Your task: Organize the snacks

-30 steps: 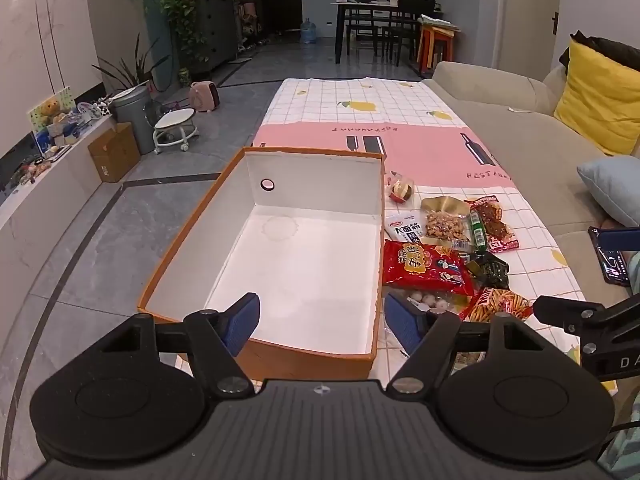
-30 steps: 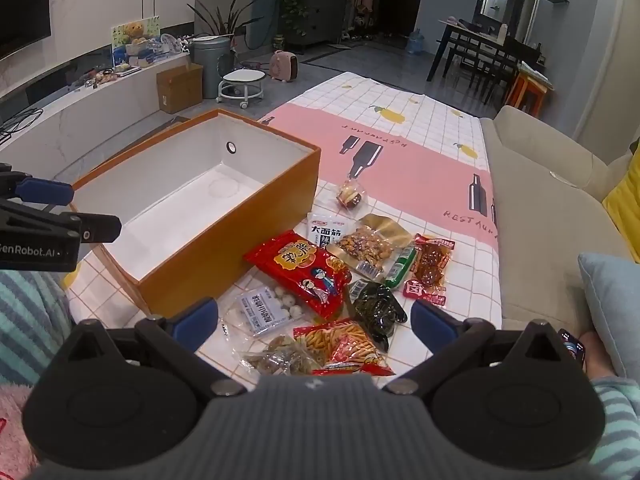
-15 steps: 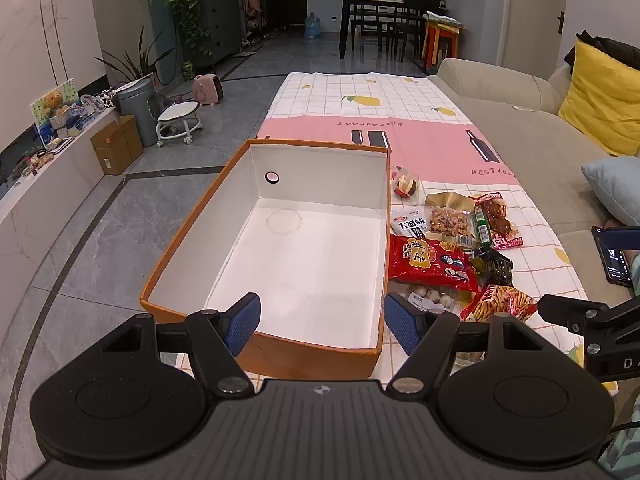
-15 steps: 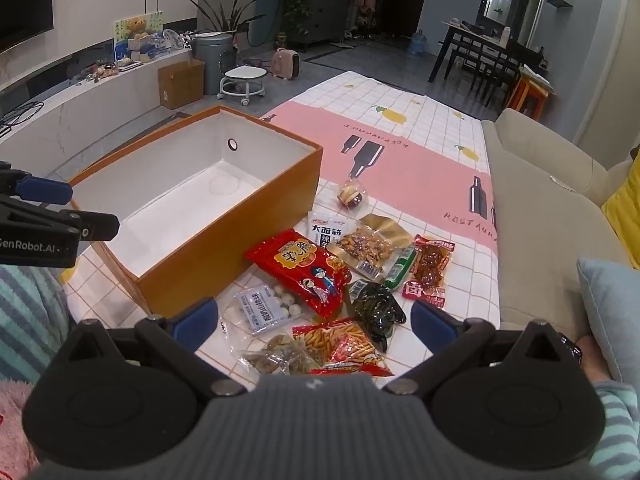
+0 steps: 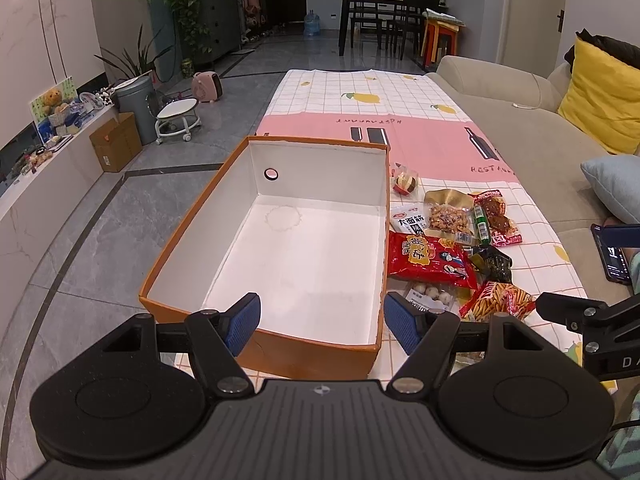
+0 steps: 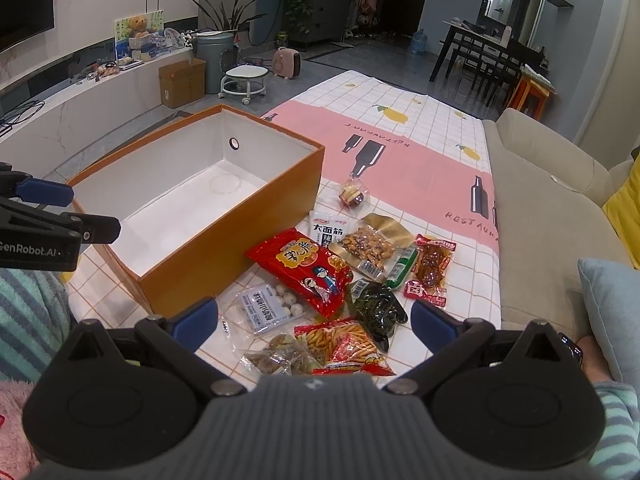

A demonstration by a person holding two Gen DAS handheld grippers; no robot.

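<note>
An empty orange box (image 5: pixel 256 344) with a white inside stands on the tablecloth; it also shows in the right wrist view (image 6: pixel 224 256). Several snack packets lie to its right: a big red bag (image 6: pixel 304 270), a clear pack of white balls (image 6: pixel 262 306), a fries-print bag (image 6: pixel 344 346), a dark green packet (image 6: pixel 378 308), a nut pouch (image 6: pixel 366 246). My left gripper (image 5: pixel 322 322) is open and empty above the box's near end. My right gripper (image 6: pixel 316 322) is open and empty above the nearest packets.
A beige sofa (image 6: pixel 548 216) with a yellow cushion (image 5: pixel 600 96) and a blue cushion (image 6: pixel 612 312) runs along the table's right side. A phone (image 5: pixel 616 252) lies at the right. Grey floor, a stool (image 5: pixel 176 118) and a cardboard carton (image 5: pixel 116 146) are on the left.
Both grippers have risen and drawn back a little, so the box and snacks sit lower and farther. Both stay open. Nothing on the table has moved.
</note>
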